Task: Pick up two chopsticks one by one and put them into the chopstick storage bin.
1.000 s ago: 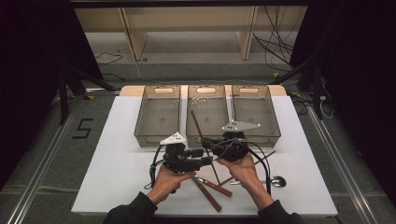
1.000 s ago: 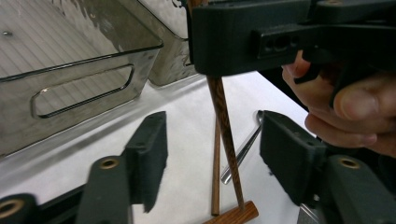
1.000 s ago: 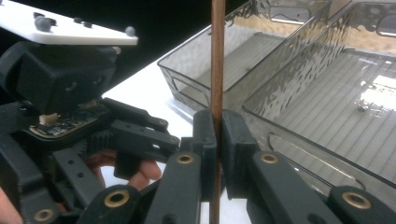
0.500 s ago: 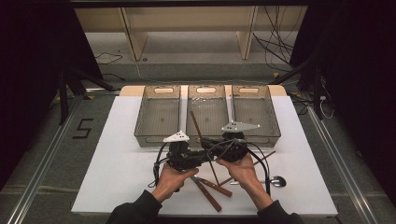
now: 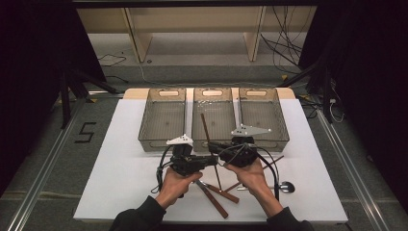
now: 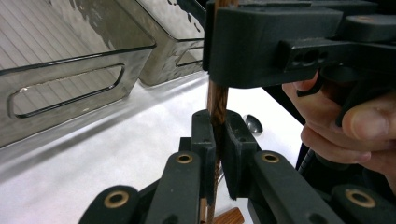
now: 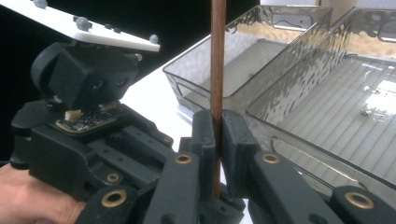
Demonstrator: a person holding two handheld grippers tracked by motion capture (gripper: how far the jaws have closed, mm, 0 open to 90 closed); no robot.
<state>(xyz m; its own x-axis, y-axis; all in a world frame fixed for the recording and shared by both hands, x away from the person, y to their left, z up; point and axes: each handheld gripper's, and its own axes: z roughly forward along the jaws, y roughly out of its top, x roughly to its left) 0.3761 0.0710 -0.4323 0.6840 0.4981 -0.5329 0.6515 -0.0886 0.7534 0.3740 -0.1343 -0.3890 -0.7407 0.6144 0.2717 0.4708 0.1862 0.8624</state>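
both grippers meet over the near middle of the white worktop (image 5: 120,159), facing each other, and both are clamped on the same thin brown wooden stick (image 5: 210,144). the left gripper (image 5: 211,159) has just been closing its fingers, and in the left gripper view its black fingers (image 6: 203,140) now pinch the stick (image 6: 217,100) from both sides, right beneath the body of the right gripper (image 5: 217,149). the right gripper view shows that gripper's own fingers (image 7: 204,135) pressed on the stick (image 7: 217,60), which stands upright between them. in the high view the stick rises from the grip and leans over the middle one of three clear grey plastic trays (image 5: 211,94) lined up at the far side. several more brown wooden sticks (image 5: 214,199) and a metal spoon (image 5: 285,186) lie on the worktop near the person's hands.
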